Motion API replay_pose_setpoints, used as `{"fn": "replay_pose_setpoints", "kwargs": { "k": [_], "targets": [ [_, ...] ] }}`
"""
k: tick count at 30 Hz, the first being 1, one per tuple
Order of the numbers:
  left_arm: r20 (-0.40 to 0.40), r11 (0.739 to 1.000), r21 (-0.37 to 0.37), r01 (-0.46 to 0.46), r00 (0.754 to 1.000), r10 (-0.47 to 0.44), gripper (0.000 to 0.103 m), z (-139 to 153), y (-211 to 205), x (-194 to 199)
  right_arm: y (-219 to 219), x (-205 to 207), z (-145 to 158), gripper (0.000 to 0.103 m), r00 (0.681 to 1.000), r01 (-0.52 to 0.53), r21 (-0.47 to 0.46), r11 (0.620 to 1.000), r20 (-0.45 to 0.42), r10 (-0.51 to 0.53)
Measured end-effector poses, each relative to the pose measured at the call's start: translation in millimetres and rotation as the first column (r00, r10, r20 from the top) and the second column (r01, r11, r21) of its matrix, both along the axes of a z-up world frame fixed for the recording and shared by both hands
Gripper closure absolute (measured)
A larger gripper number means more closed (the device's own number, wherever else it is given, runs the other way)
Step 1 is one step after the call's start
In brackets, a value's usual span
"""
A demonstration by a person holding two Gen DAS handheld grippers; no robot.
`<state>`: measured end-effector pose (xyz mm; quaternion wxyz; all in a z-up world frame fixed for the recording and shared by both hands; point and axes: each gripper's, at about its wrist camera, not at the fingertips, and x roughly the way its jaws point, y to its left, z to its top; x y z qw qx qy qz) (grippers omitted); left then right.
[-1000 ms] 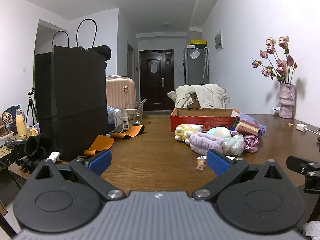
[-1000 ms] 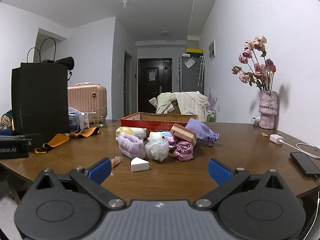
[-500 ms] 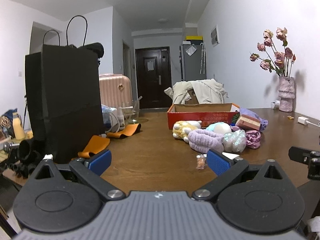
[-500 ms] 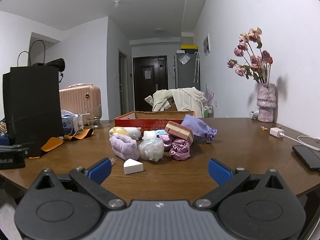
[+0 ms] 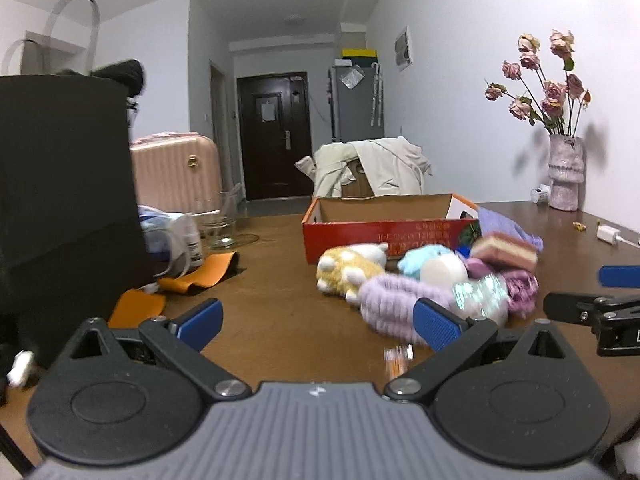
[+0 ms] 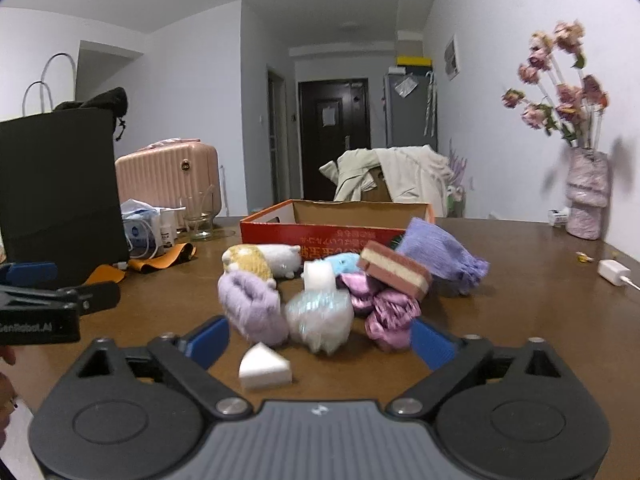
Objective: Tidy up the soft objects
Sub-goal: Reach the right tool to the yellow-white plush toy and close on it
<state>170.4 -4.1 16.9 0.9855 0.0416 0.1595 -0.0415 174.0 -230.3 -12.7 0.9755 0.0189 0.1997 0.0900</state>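
A heap of soft things lies before a red cardboard box on the brown table: a fluffy lilac roll, a clear shiny bundle, a pink satin scrunchie, a pink-and-cream sponge block, a purple cloth pouch, a yellow-and-white plush. A white sponge wedge lies nearest. My right gripper is open, its jaws closing, nothing pressed between them, just short of the heap. My left gripper is open and empty, left of the heap.
A black paper bag stands at the left with orange straps, a glass and bottles beside it. A vase of dried roses stands at the far right. A white charger lies near the right edge. A small wrapped sweet lies near my left gripper.
Both grippers have moved forward over the table toward the heap, which now looks larger and closer. The right gripper's blue pads stand slightly closer together.
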Motion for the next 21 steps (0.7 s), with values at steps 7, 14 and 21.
{"fn": "replay_pose_setpoints", "kwargs": {
  "k": [7, 14, 21],
  "targets": [
    [-0.138, 0.993, -0.114, 0.012, 0.990, -0.028, 0.000, 6.4, 0.8, 113.2, -0.5, 117.6, 13.5, 0.034, 0.991, -0.105, 0.041, 0.994, -0.082, 0.108],
    [-0.296, 0.994, -0.109, 0.006, 0.954, -0.038, 0.002, -20.5, -26.5, 202.3, 18.4, 236.1, 11.7, 0.034, 0.963, -0.167, 0.078, 0.983, -0.199, 0.179],
    [-0.296, 1.000, -0.004, -0.001, 0.955, -0.001, 0.012, -35.1, 2.9, 210.4, 47.5, 300.2, -9.5, 0.034, 0.925, -0.247, 0.041, 0.968, -0.287, 0.248]
  ]
}}
